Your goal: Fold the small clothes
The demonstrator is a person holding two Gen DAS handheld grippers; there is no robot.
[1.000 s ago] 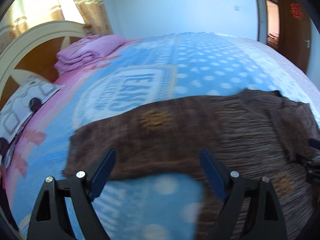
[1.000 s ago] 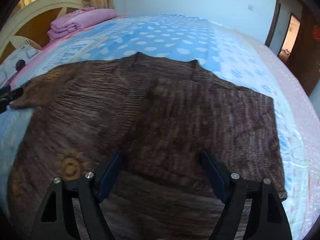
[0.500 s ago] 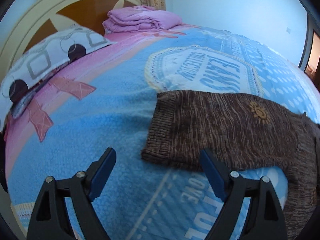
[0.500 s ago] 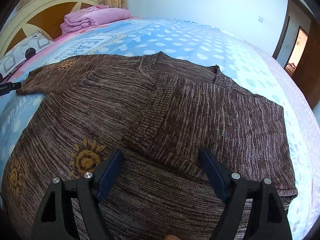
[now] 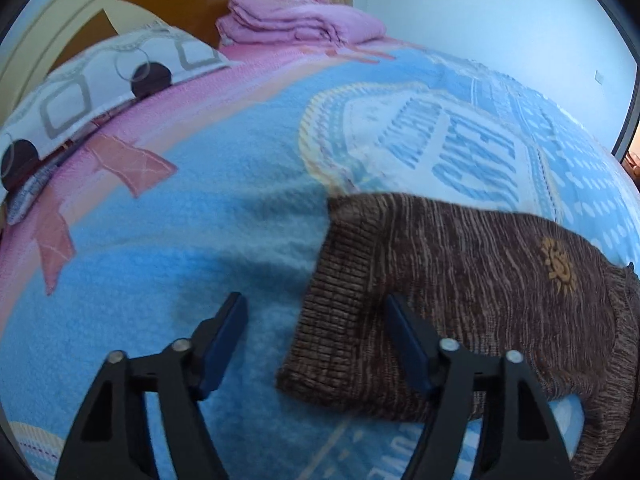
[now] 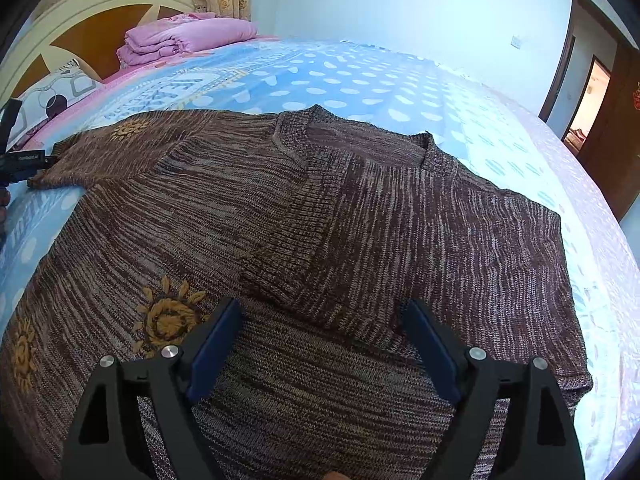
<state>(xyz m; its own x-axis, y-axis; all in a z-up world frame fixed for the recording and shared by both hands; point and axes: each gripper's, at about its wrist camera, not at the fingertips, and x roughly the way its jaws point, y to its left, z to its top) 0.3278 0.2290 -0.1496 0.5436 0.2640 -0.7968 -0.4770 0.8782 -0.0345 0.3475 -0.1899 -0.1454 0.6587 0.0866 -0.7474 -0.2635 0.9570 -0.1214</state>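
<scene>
- Nearby, the left gripper (image 5: 316, 320) hangs over the ribbed cuff of the brown sweater (image 6: 320, 220); its jaws have just been closing, the cuff edge lying between them, pads not pressing yet.
- Over the folded sleeve on the sweater's front, the right gripper (image 6: 322, 332) stands released, jaws just widening, holding nothing.
- Under both, the sweater lies flat on the blue bedspread (image 5: 180, 220).
- Farther back, a patterned pillow (image 5: 80, 92) and folded pink blanket (image 5: 300, 20) rest by the headboard (image 6: 80, 20).

one brown knitted sweater (image 6: 320, 208), two grippers, left (image 5: 316, 340) and right (image 6: 324, 340), one patterned pillow (image 5: 80, 100), one folded pink blanket (image 5: 300, 20), one blue bedspread (image 5: 180, 220).
</scene>
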